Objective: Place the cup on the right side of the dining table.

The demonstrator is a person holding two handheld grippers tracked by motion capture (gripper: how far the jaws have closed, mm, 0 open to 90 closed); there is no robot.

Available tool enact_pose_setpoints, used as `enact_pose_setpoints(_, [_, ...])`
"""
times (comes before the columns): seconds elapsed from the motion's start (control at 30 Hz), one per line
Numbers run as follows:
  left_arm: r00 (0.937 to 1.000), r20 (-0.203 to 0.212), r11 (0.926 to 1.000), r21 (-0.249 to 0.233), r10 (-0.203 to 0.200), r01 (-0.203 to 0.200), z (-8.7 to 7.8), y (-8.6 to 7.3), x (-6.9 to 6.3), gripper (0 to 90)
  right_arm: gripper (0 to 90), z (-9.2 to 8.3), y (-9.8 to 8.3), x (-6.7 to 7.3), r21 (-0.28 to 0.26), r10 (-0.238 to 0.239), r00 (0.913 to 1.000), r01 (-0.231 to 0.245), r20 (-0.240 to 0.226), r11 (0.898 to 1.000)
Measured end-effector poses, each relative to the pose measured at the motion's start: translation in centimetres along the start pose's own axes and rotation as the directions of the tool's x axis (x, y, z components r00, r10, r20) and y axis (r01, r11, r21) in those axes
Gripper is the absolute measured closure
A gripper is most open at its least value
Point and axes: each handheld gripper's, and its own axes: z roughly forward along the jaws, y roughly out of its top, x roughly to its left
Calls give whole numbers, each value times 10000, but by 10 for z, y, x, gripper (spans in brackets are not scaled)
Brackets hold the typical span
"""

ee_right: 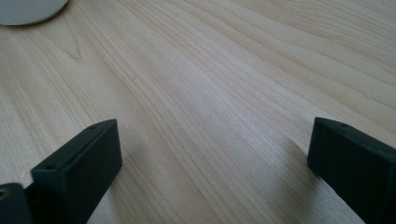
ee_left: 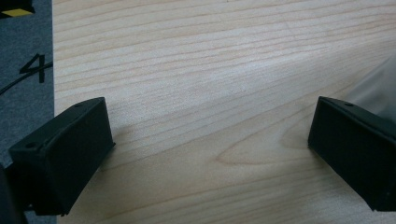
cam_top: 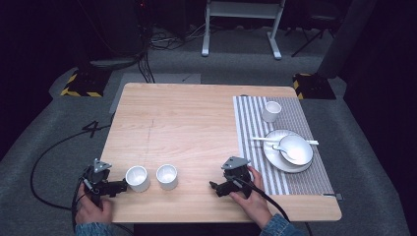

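Note:
Two white cups stand side by side near the table's front left: one (cam_top: pixel 137 178) and another (cam_top: pixel 167 176). My left gripper (cam_top: pixel 119 186) lies at the front left corner, its jaws pointing right, close beside the nearer cup. In the left gripper view the left gripper (ee_left: pixel 210 126) is open wide over bare wood, with a blurred pale shape (ee_left: pixel 379 86) at the right edge. My right gripper (cam_top: pixel 217 188) rests near the front middle, pointing left. In its own view the right gripper (ee_right: pixel 215 140) is open and empty, with a white cup's base (ee_right: pixel 28 9) at top left.
A striped placemat (cam_top: pixel 255 142) covers the table's right side. On it are a third white cup (cam_top: pixel 271 111), a plate (cam_top: pixel 272 157) holding a bowl (cam_top: pixel 297 146) with a spoon (cam_top: pixel 284 150), and chopsticks (cam_top: pixel 260 139). Grey floor with a "4" mark (ee_left: pixel 32 69) lies left of the table.

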Motion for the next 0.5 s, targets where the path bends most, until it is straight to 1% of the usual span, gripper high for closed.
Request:
enact_pose_setpoints(0.03, [10000, 0, 10000, 0, 0, 0, 0, 0, 0, 1, 22, 0, 0, 0, 0, 0, 10000, 0, 0, 10000])
enact_pose_setpoints(0.07, [10000, 1, 10000, 1, 2, -2, 0, 0, 0, 0, 3, 1, 0, 0, 62, 59, 9999, -60, 86, 10000])
enact_pose_setpoints(0.5, [10000, 4, 10000, -2, 4, -4, 0, 0, 0, 1, 3, 1, 0, 0, 76, 84, 9999, -84, 94, 9999])
